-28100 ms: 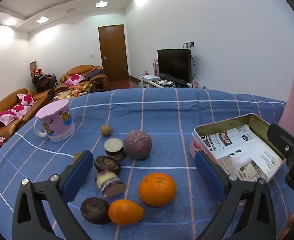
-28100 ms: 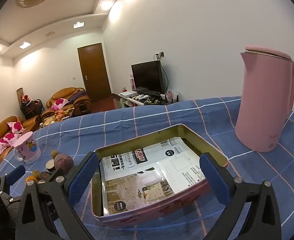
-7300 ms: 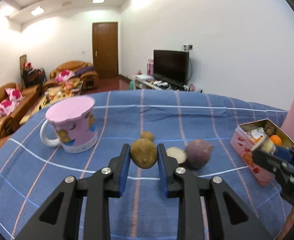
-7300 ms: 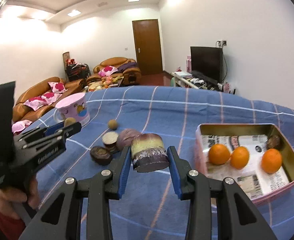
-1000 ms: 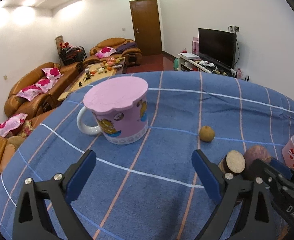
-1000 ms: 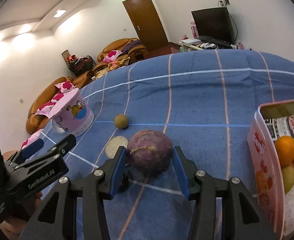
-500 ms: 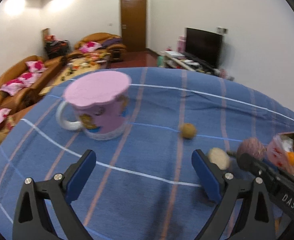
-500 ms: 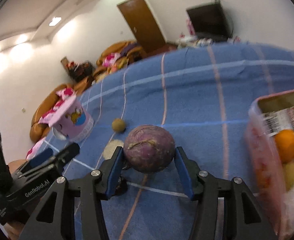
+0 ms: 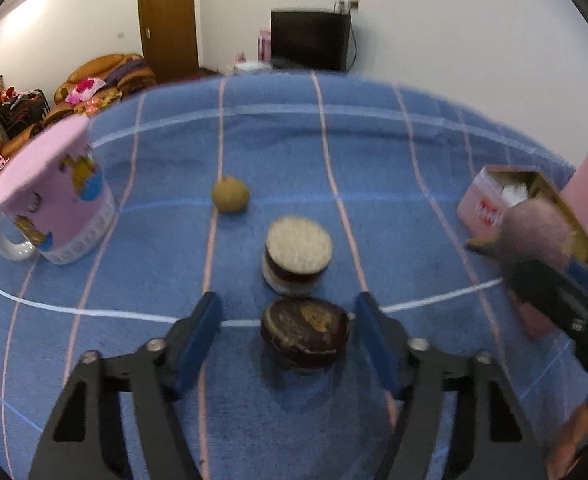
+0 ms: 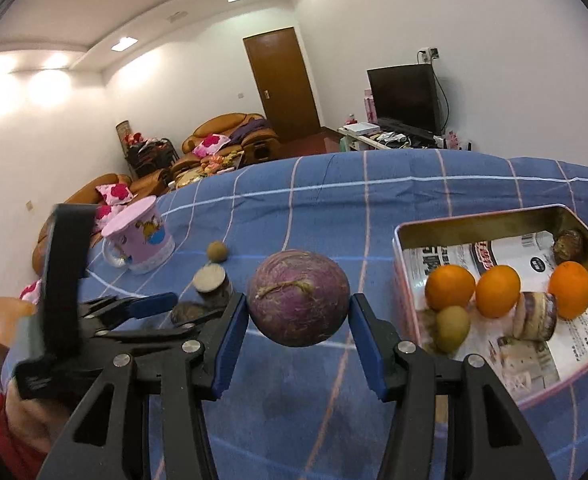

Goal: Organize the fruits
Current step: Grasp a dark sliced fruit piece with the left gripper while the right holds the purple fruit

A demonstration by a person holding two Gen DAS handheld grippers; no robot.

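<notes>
Inside tin point(image 10: 474, 232) | three oranges point(image 10: 497, 296) | kiwi point(image 10: 453, 323) | two dark pieces point(image 10: 534, 315)

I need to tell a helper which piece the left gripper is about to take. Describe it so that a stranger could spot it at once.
On the blue checked tablecloth, look to the right of the pink mug, between the open fingers of the left gripper. There sits a dark brown cut piece, squat and round. Unlike the cut piece behind it, whose top is pale, its top is dark.

Both grippers, left point(image 9: 286, 334) and right point(image 10: 299, 334), have black frames, blue jaws, silver screws; red sleeve, bare skin.
</notes>
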